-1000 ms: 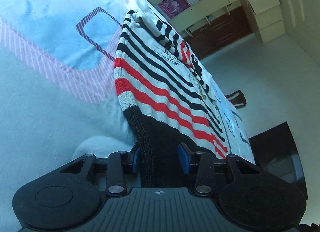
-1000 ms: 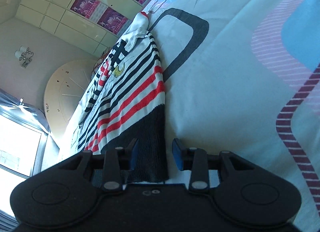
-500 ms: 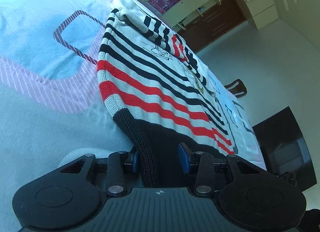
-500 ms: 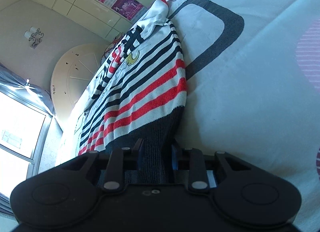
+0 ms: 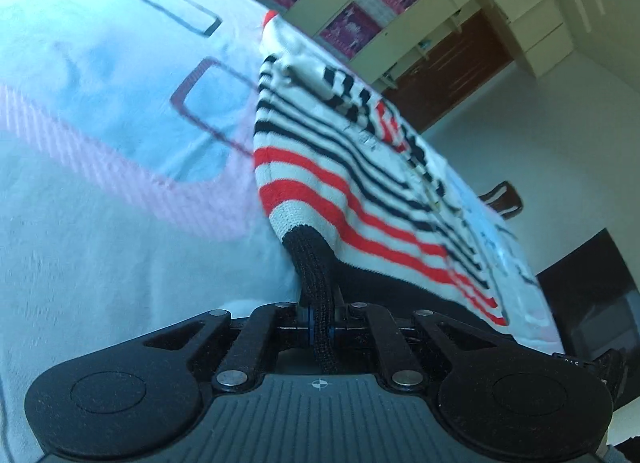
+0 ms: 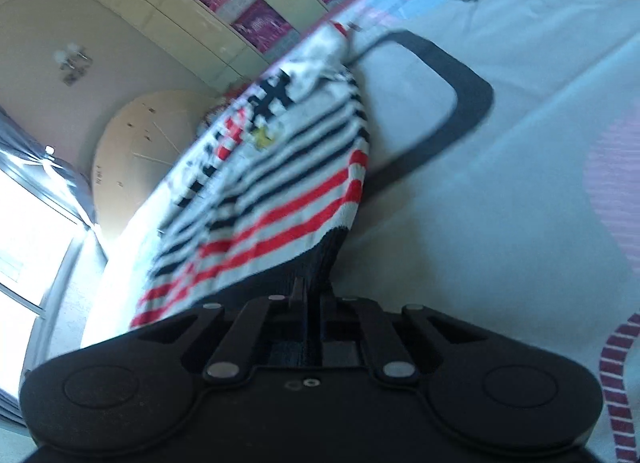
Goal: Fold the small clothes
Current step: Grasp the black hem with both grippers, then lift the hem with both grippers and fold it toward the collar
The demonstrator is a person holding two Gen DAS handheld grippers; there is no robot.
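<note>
Both jaws have just closed: left gripper (image 5: 322, 313) and right gripper (image 6: 314, 303) each pinch the striped sweater's (image 5: 340, 183) black hem; open bedsheet (image 5: 100, 243) lies alongside; no readable writing.

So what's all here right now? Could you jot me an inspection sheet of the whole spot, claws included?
Surface: bed sheet, pale blue with pink bands and dark outlined rectangles.
Job's things: striped sweater, white with black and red stripes, black hem lifted off the sheet at both near corners.
Clutter: nothing seen.
Claws: left claw shut on the black hem; right claw shut on the hem's other corner; both have just been closing.
Cables: nothing seen.
Surroundings: cream cabinets with magenta posters, bright window, dark wooden door.
</note>
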